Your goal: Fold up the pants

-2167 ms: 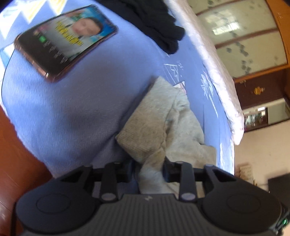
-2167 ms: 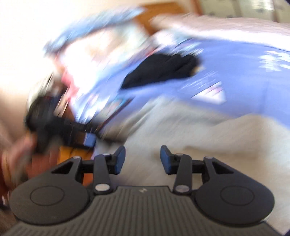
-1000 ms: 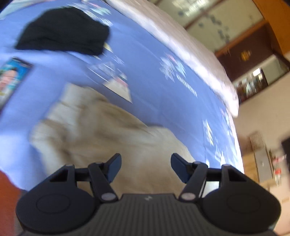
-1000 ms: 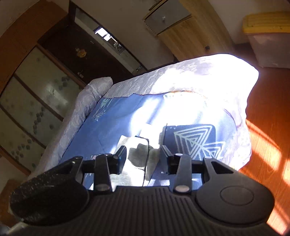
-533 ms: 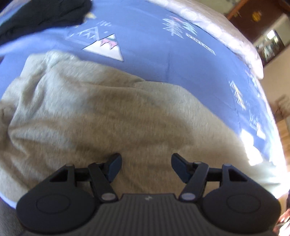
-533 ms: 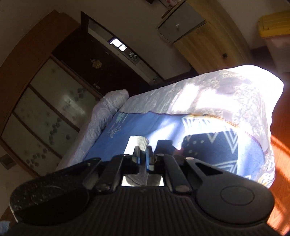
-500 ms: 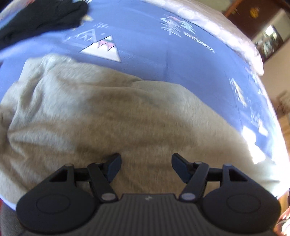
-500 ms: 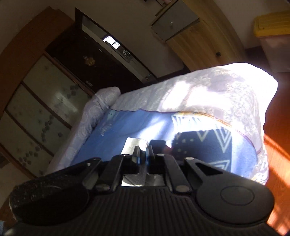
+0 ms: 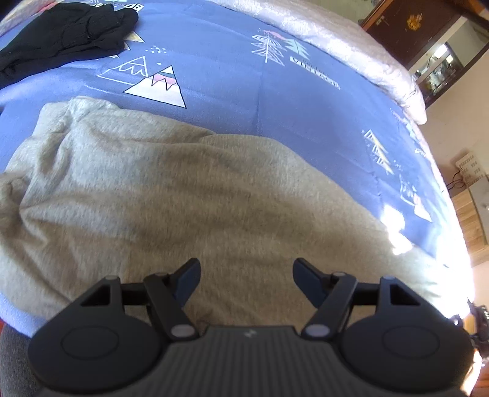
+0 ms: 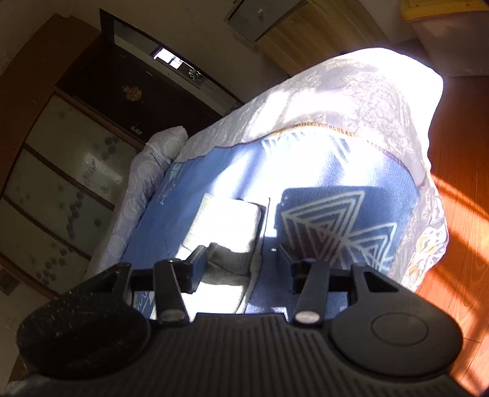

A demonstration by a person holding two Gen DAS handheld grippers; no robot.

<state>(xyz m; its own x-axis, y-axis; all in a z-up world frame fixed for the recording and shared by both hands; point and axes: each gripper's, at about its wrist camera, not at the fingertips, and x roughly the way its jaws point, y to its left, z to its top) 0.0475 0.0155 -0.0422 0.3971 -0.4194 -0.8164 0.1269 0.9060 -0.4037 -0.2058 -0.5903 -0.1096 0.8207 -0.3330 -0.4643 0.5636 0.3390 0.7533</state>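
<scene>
The pants [image 9: 171, 195], beige and rumpled, lie spread across the near part of a bed whose blue sheet [image 9: 232, 91] is printed with small mountains and trees. In the left wrist view, starting at the far left, a black garment [image 9: 70, 33] sits bunched near the upper corner of the sheet, apart from the pants. A white mountain print [image 9: 156, 87] shows just past the far edge of the pants. Lower down, the left hand-held gripper [image 9: 246, 274] hangs over the beige cloth with its jaws spread; they have just been opening, and nothing is pinched between them, only the fabric lying beneath. Along the far side of the bed runs a pale quilted cover [image 9: 345, 52], and beyond it, at the right, stands dark wooden furniture [image 9: 406, 27]. In the right wrist view, glass-panelled cabinet doors [image 10: 67, 183] fill the left. The end of a pant leg [image 10: 229, 226], folded and bright in the sun, lies on the sheet, running away from the camera. The right hand-held gripper [image 10: 241, 259] has its jaws parted, having just been opening; the leg's near end sits in the gap close to the left pad, and neither pad presses on it. To the right the sheet shows a large triangle pattern [image 10: 336, 223], then the sunlit bed corner and the wooden floor [image 10: 458, 183].
</scene>
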